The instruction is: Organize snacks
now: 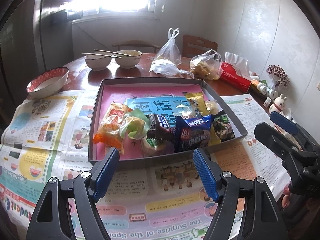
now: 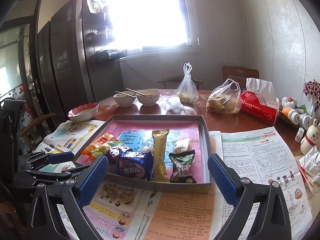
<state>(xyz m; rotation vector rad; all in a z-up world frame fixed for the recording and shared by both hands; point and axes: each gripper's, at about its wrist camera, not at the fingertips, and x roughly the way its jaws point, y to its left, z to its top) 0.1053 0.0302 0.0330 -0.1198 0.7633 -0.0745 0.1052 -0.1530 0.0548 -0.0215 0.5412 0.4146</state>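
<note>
A shallow grey box [image 1: 95, 120] with a pink liner sits on newspaper and holds the snacks. Inside lie orange packets [image 1: 112, 124], a green-white wrapper [image 1: 136, 126], a dark chocolate pack [image 1: 160, 128], a blue biscuit pack [image 1: 194, 134], a gold bar [image 1: 197, 102] and a black-green packet [image 1: 223, 128]. My left gripper [image 1: 156, 158] hovers open at the box's near wall, holding nothing. In the right wrist view, my right gripper [image 2: 158, 160] stands wide open before the same box [image 2: 207, 136], framing the blue pack [image 2: 134, 166], the gold bar [image 2: 160, 154] and the black-green packet [image 2: 183, 166]; nothing is gripped.
Newspaper sheets [image 1: 50, 130] cover the near table. Behind the box stand bowls with chopsticks [image 1: 112, 58], a red-rimmed bowl [image 1: 48, 82], plastic bags [image 1: 204, 66] and a red tissue pack [image 1: 236, 74]. Bottles and a rabbit figurine [image 1: 279, 103] line the right wall. A dark fridge [image 2: 66, 60] stands left.
</note>
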